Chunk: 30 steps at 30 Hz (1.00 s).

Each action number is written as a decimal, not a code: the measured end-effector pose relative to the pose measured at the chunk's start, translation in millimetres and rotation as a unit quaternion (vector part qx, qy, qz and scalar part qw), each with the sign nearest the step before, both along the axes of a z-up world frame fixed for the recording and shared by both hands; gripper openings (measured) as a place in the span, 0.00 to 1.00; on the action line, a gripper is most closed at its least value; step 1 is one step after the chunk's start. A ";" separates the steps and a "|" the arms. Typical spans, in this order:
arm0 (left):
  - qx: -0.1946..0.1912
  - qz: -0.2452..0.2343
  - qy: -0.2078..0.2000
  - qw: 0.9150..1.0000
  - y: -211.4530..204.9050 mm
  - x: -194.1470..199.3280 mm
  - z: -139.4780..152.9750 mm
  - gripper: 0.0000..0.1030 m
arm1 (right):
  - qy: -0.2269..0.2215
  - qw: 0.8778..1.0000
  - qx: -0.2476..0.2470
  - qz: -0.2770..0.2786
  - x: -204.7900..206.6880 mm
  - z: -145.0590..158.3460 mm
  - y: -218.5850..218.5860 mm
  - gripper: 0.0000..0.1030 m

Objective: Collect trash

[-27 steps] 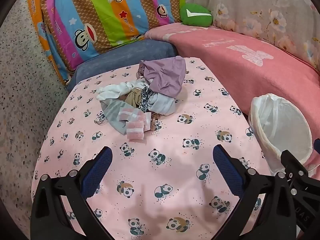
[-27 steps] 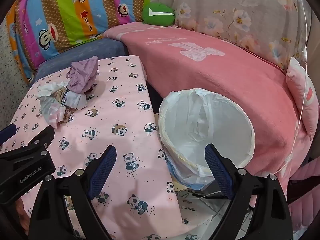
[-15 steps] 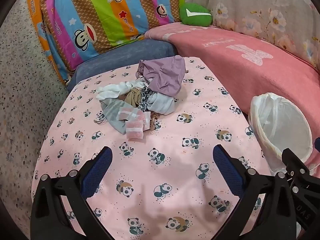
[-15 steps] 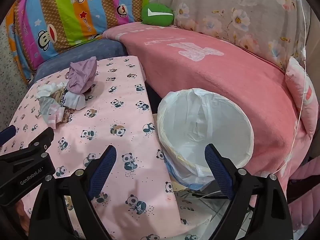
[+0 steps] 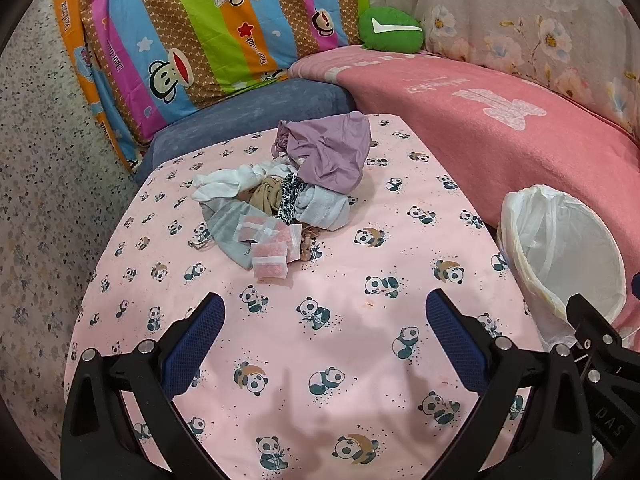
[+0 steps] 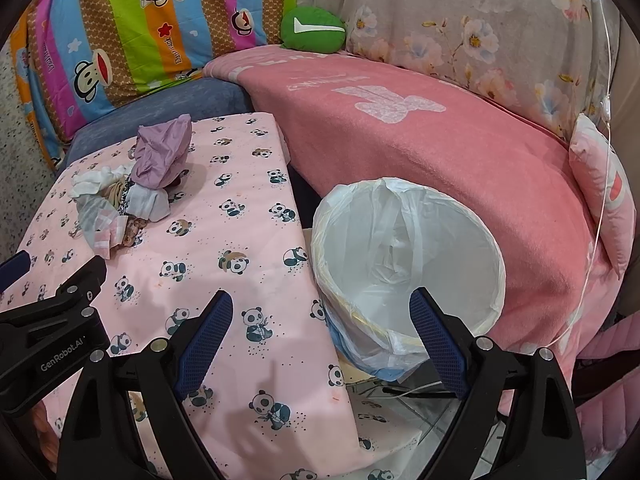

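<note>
Tongs are hovering spread and empty: my left gripper is facing the trash pile on the panda cloth; my right gripper is overhanging the lined bin beside it

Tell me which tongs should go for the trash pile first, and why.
Left. The left tongs stand open and face the trash pile on the panda cloth head-on. The right tongs, also open, sit over the lined bin, with the pile far off to their left.
</note>
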<state>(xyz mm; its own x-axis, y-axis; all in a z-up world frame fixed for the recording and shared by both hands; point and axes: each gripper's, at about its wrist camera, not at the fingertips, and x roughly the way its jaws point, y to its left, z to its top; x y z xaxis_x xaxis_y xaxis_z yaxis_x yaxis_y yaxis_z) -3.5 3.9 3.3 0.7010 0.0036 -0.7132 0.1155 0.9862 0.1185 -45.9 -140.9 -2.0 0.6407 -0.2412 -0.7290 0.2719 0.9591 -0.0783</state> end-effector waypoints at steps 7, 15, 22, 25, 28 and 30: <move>0.001 0.001 -0.002 1.000 -0.4 3.1 1.8 0.93 | 0.000 1.000 -0.001 0.000 0.0 -0.6 1.6 0.86; 0.001 -0.001 -0.004 1.000 0.5 5.1 1.8 0.93 | -0.001 1.000 -0.002 0.000 1.9 0.5 0.3 0.86; 0.003 -0.001 -0.004 1.000 -3.7 5.8 1.2 0.93 | 0.000 1.000 -0.002 -0.001 4.0 0.3 -2.2 0.86; 0.003 -0.001 -0.003 1.000 -4.2 6.6 0.2 0.93 | 0.000 1.000 -0.002 -0.001 4.2 0.1 -2.3 0.86; 0.004 -0.001 -0.003 1.000 -4.3 6.8 0.2 0.93 | 0.000 1.000 -0.002 -0.001 4.3 0.0 -2.4 0.86; 0.004 -0.001 -0.003 1.000 -4.2 6.6 0.1 0.93 | 0.000 1.000 -0.002 -0.001 4.5 0.0 -2.7 0.86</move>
